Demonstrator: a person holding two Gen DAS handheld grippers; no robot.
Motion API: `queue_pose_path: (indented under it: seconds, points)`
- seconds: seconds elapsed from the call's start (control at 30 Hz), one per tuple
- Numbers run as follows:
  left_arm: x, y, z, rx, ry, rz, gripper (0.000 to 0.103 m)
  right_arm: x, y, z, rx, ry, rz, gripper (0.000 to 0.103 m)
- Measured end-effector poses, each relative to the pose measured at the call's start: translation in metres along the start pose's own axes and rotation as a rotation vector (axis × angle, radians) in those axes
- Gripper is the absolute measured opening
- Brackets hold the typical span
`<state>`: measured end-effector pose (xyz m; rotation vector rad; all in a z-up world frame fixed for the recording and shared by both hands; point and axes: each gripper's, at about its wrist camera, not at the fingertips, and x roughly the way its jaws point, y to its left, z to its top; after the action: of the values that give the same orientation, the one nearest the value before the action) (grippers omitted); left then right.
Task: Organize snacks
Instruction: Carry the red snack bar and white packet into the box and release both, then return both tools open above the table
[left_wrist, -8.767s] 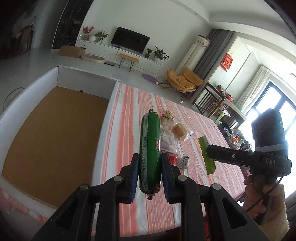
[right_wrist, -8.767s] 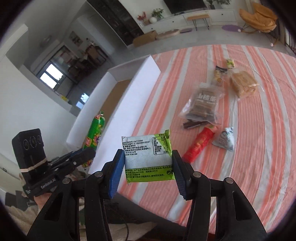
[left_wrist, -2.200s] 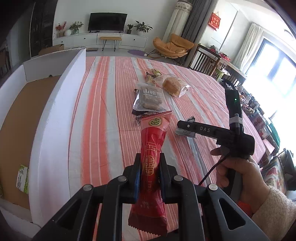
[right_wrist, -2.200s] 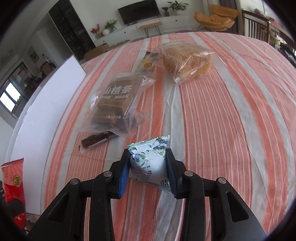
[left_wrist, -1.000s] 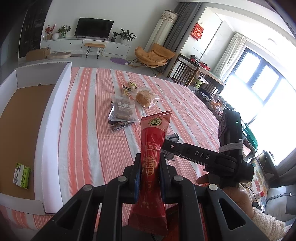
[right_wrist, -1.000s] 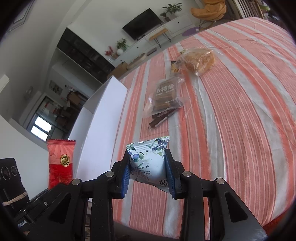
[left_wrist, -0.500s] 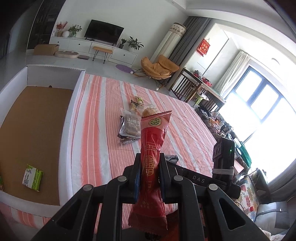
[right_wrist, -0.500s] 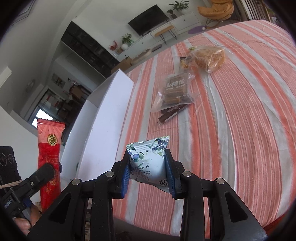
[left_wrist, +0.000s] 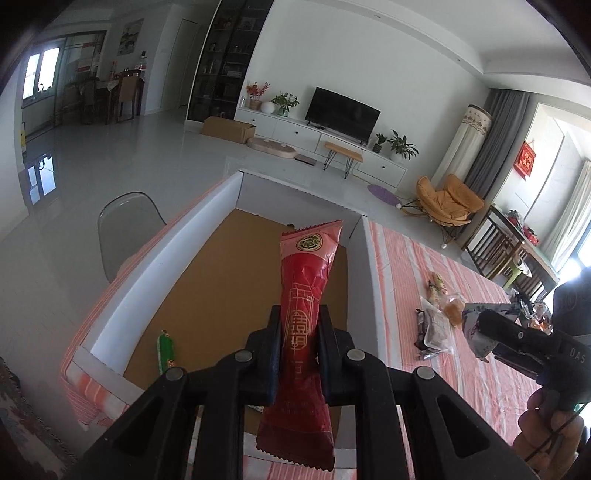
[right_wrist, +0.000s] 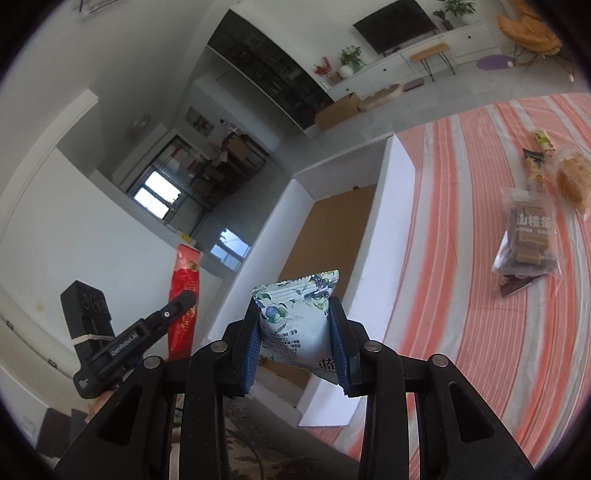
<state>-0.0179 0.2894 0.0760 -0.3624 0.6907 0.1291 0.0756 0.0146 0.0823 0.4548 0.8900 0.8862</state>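
Note:
My left gripper (left_wrist: 297, 332) is shut on a long red snack packet (left_wrist: 304, 314) and holds it upright above the near end of the white-walled cardboard box (left_wrist: 173, 258). A green sausage (left_wrist: 165, 350) lies on the box floor. My right gripper (right_wrist: 295, 339) is shut on a white floral snack pouch (right_wrist: 295, 314), held above the box's near right corner (right_wrist: 373, 258). The red packet also shows in the right wrist view (right_wrist: 183, 302), and the floral pouch in the left wrist view (left_wrist: 476, 332).
On the striped tablecloth (right_wrist: 461, 295) lie a clear bag of brown bars (right_wrist: 530, 236), a dark wrapper (right_wrist: 515, 284), a bread bun in plastic (right_wrist: 574, 181) and two small packets (right_wrist: 533, 162). A grey chair (left_wrist: 125, 229) stands left of the box.
Both grippers have swung left from over the table to over the box, each still holding its snack. The green sausage has come into the left wrist view.

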Motion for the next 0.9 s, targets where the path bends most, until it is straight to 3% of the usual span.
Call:
queue_pose_path:
  seconds: [0.03,0.07,0.1,0.13,0.17,0.2,0.27,0.4,0.47,0.57,0.67,0.8,0.9]
  points:
    - [0.005,0.004,-0.003,0.001,0.003,0.055,0.017,0.013,0.009,0.003,-0.024,-0.003,0.022,0.040]
    - [0.012,0.007,-0.008,0.004,0.008,0.102,0.027,0.023,0.015,0.005,-0.036,-0.006,0.016,0.044]
    - [0.017,0.009,-0.011,0.006,0.016,0.130,0.048,0.032,0.018,0.007,-0.033,-0.002,0.002,0.058]
    - [0.021,0.011,-0.013,-0.004,0.020,0.146,0.061,0.035,0.018,0.006,-0.019,-0.007,-0.008,0.071]
    - [0.023,0.014,-0.016,-0.025,0.015,0.151,0.082,0.034,0.014,0.005,-0.006,-0.021,-0.017,0.071]
    - [0.021,0.015,-0.019,-0.051,-0.008,0.139,0.087,0.030,0.010,0.002,-0.008,-0.035,-0.037,0.071]
    - [0.018,0.010,-0.023,-0.075,-0.043,0.097,0.091,0.017,-0.003,-0.009,-0.071,-0.072,-0.144,0.072]
    - [0.025,-0.034,-0.031,-0.003,-0.029,-0.024,0.093,-0.007,-0.059,-0.044,-0.145,-0.104,-0.546,0.074]
    - [0.029,-0.077,-0.038,0.071,0.010,-0.108,0.093,-0.021,-0.102,-0.059,-0.092,-0.070,-0.719,0.074]
    - [0.039,-0.146,-0.056,0.192,0.085,-0.263,0.094,-0.060,-0.152,-0.078,-0.018,-0.104,-0.917,0.074]
    - [0.064,-0.212,-0.081,0.274,0.223,-0.389,0.096,-0.096,-0.199,-0.088,0.057,-0.113,-1.100,0.074]
    - [0.122,-0.268,-0.118,0.319,0.327,-0.329,0.096,-0.135,-0.237,-0.098,0.153,-0.120,-1.212,0.074]
    - [0.161,-0.282,-0.139,0.364,0.307,-0.212,0.096,-0.153,-0.250,-0.101,0.262,-0.176,-1.179,0.074]
